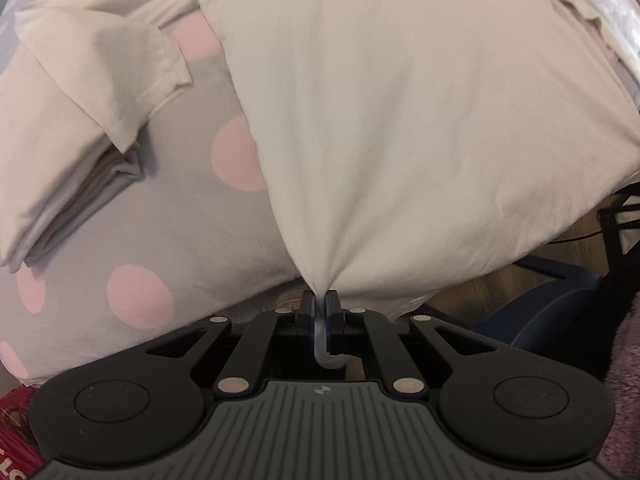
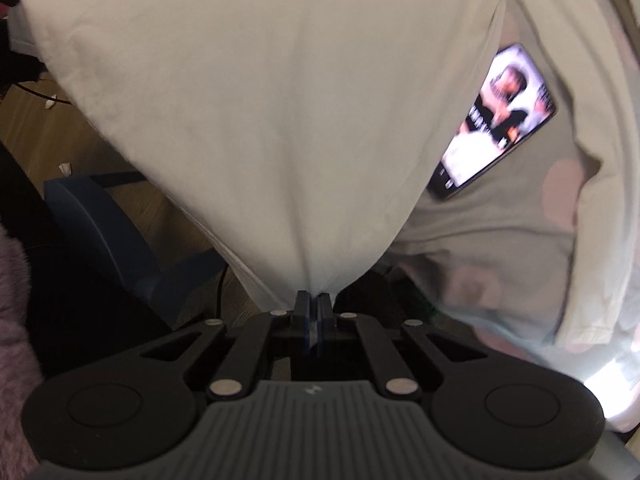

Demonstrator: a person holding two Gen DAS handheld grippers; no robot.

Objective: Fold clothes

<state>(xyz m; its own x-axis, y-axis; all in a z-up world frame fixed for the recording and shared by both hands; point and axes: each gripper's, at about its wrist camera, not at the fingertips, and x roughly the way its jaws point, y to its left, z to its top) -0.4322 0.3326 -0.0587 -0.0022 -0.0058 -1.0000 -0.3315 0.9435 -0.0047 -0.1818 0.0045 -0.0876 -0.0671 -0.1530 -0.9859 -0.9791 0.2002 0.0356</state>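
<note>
A cream T-shirt [image 1: 400, 100] is stretched over a grey bed sheet with pink dots [image 1: 180, 240]. My left gripper [image 1: 321, 294] is shut on one bottom corner of the shirt and holds it lifted past the bed edge. My right gripper [image 2: 313, 296] is shut on the other bottom corner of the same shirt [image 2: 260, 100], also lifted. One sleeve [image 1: 100, 80] lies folded and bunched on the sheet at the left of the left wrist view.
A phone with a lit screen [image 2: 496, 120] lies on the sheet [image 2: 500, 232] to the right of the shirt. A dark blue chair [image 2: 100, 220] and wooden floor [image 2: 60, 140] are below the bed edge. A purple fluffy fabric [image 2: 16, 320] is at the left.
</note>
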